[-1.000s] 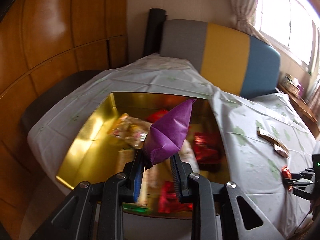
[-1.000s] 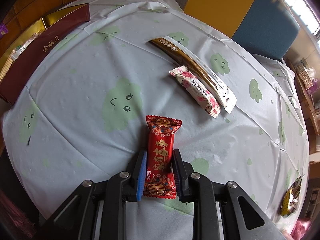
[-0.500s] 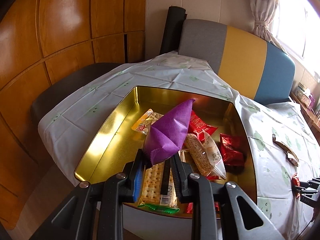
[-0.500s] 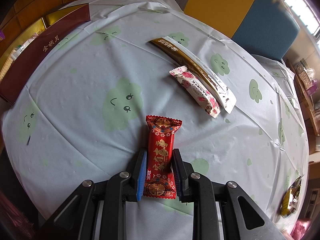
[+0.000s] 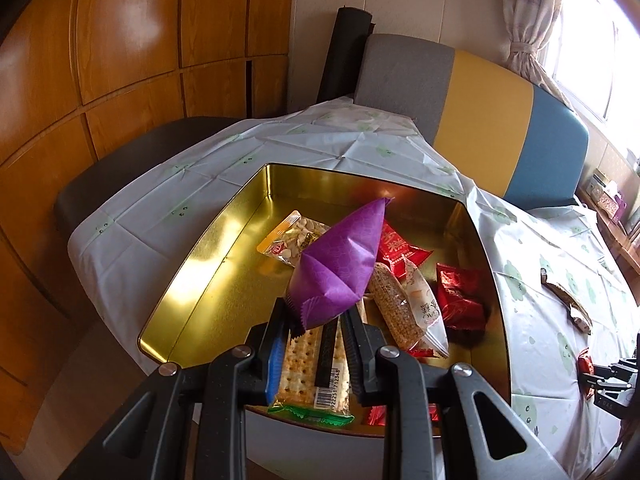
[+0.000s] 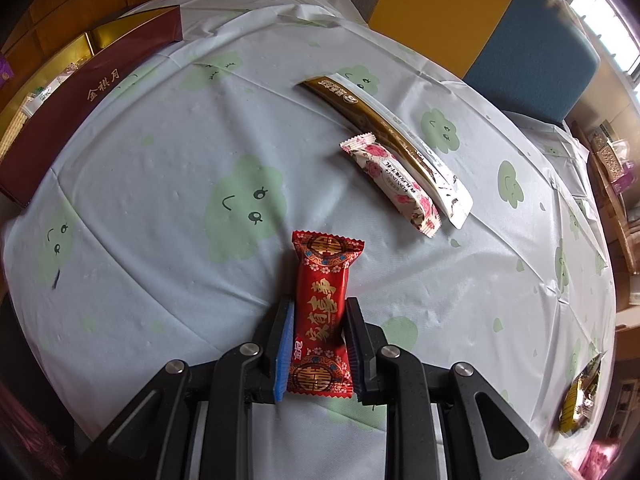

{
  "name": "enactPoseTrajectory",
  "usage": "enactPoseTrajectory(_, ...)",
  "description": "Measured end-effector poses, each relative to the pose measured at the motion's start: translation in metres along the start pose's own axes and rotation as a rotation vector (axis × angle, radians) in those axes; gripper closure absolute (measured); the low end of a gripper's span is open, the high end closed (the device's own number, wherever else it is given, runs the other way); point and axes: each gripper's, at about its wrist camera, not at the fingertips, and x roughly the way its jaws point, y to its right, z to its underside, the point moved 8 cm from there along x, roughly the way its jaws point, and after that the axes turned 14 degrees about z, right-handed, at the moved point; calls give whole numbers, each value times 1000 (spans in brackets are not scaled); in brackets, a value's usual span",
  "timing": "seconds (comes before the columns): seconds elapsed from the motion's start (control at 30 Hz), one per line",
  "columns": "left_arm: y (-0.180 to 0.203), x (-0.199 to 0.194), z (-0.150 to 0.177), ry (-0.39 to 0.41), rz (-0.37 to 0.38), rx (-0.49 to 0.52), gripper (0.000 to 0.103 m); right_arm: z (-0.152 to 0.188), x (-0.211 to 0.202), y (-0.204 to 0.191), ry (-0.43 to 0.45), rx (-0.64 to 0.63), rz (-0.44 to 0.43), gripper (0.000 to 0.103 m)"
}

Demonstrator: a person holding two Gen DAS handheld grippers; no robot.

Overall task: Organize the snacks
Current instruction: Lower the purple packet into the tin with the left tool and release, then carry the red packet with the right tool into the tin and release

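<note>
Left wrist: my left tongs pinch a crinkly purple pyramid packet over the shiny gold tin; bare floor at 9 o'clock, its near rim hidden. Right wrist: my right tongs clamp a glossy red candy wrapper on the clothed bench, open room at 10 o'clock.

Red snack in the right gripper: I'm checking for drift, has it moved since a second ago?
No. The red snack sits unchanged against the tablecloth's green cloud print.
</note>
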Motion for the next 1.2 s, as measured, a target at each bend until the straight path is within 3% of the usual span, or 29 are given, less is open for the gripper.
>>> enactPoseTrajectory(0.1,-3,3,0,-11,1,-11,77,0,0,0,0,0,0,79)
enactPoseTrajectory(0.27,-13,14,-5,-49,63,-78,77,0,-1,0,0,0,1,79)
enactPoseTrajectory(0.5,-27,20,-24,-47,40,-63,71,0,-1,-1,2,-2,2,79)
enactPoseTrajectory(0.7,-32,13,-13,-43,-12,-70,71,0,-1,-1,2,-3,4,79)
enactPoseTrajectory(0.93,-15,8,9,-49,-24,-56,71,0,-1,-1,4,-5,6,80)
enactPoseTrajectory(1.2,14,-1,14,-32,-5,27,71,0,-2,-1,6,-4,8,80)
